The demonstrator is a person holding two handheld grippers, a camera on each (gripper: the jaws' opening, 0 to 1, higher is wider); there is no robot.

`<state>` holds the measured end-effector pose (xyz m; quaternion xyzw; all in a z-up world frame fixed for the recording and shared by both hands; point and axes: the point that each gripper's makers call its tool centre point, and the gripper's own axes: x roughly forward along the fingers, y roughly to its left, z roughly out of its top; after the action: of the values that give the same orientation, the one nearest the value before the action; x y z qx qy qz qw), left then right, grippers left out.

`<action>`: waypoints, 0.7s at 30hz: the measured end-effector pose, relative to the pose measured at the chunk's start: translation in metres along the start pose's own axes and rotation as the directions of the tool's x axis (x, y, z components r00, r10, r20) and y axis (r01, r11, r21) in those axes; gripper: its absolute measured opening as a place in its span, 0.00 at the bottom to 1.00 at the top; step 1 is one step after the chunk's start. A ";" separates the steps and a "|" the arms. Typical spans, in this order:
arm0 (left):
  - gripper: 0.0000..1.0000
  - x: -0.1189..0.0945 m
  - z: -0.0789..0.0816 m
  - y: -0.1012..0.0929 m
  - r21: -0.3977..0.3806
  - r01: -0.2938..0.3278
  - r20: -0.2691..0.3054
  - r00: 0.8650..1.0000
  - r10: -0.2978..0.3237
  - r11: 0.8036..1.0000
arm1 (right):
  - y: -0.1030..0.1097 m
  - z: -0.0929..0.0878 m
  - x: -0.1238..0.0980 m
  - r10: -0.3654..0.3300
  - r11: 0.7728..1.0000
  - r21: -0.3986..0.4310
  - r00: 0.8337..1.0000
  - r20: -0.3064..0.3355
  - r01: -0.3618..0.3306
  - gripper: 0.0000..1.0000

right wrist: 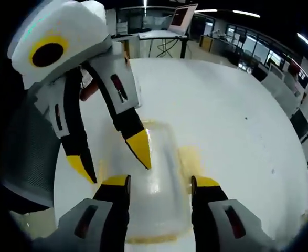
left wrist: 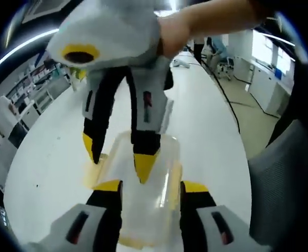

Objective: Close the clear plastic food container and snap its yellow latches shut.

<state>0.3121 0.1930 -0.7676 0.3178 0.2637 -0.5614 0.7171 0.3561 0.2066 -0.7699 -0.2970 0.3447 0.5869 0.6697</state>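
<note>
Slippage looks the likeliest trouble, since the clear container sits unpinned on the white worktop with the left gripper and right gripper both open, empty, straddling it, yellow latches seemingly unsnapped.

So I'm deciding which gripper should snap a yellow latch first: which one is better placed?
Probably left. In the right gripper view, the left gripper has one tip on the container lid and one beside its yellow latch; the right gripper merely straddles the lid.
</note>
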 end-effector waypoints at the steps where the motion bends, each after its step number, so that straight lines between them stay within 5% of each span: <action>1: 0.38 0.001 -0.002 -0.001 0.008 -0.001 -0.007 1.000 0.001 1.000 | -0.001 -0.001 0.001 0.027 1.000 0.012 1.000 -0.014 -0.027 0.45; 11: 0.38 0.005 -0.002 0.000 -0.005 -0.023 -0.011 1.000 0.023 1.000 | 0.000 -0.002 0.010 0.207 0.978 0.045 0.970 -0.131 -0.203 0.45; 21: 0.39 0.007 -0.003 0.001 0.018 -0.038 0.025 0.999 0.037 0.999 | 0.000 -0.004 0.015 0.260 0.965 0.053 0.928 -0.265 -0.255 0.44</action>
<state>0.3147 0.1908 -0.7741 0.3224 0.2439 -0.5541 0.7277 0.3570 0.2122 -0.7843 -0.3205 0.4738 0.6207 0.5362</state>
